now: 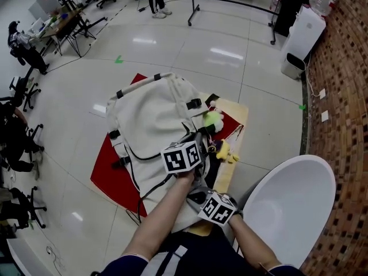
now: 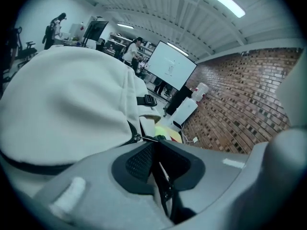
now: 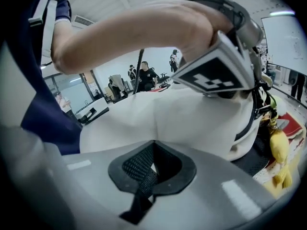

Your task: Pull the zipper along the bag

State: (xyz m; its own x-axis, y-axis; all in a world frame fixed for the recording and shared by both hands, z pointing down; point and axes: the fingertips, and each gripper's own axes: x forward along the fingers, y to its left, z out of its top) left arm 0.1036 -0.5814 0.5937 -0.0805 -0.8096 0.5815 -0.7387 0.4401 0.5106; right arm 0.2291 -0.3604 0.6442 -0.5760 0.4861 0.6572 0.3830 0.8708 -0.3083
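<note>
Whole cream fabric backpack (image 1: 152, 111): head view only. Gripper views alone showed left gripper (image 2: 154, 143) pinching metal zipper pull (image 2: 143, 138), right gripper (image 3: 153, 143) clamping black webbing strap (image 3: 146, 185).

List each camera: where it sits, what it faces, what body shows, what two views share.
Head view: on the head, steeply down at the backpack; both forearms show.
Left gripper view: on the left gripper, past the backpack toward a brick wall; no body.
Right gripper view: on the right gripper, across the backpack; left forearm shows.
Head and right gripper views share the yellow toy.
</note>
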